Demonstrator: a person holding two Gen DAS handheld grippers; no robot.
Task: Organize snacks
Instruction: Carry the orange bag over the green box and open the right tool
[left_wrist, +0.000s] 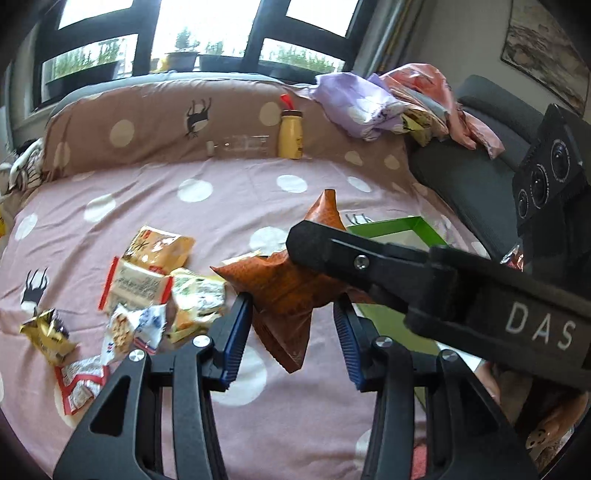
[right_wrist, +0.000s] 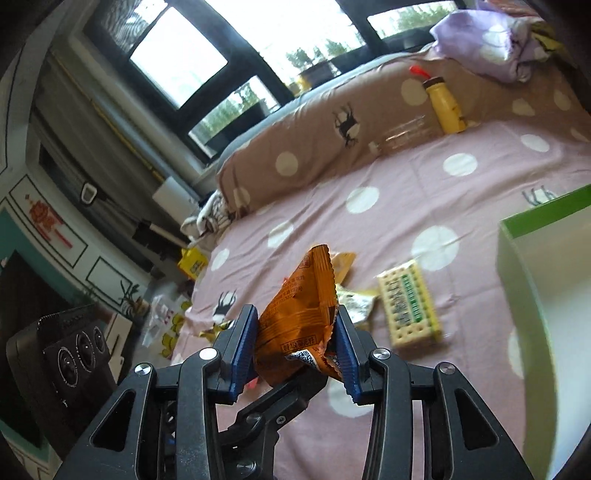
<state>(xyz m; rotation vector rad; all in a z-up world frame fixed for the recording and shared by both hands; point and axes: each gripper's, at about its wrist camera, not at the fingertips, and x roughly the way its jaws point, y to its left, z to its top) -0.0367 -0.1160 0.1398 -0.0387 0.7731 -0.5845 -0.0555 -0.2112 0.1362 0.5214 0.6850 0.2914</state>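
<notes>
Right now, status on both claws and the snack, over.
Left claw and right claw both shut on one orange snack bag, lifted off the bed. Green box open at right. Path clear; loose packets below.

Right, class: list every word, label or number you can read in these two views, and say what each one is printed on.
"DAS": white letters on the right gripper body.
Orange snack packet: Chinese print and a QR code, too small to read.
Green-and-cream biscuit pack: blurred.
Other wrappers: unreadable.

bare pink sheet (left_wrist: 229, 177) open mid-bed; snack pile (left_wrist: 147, 284) clutters left, green box (right_wrist: 517, 280) walls right, yellow bottle (left_wrist: 290, 134) and clothes heap (left_wrist: 388, 103) block far edge.
</notes>
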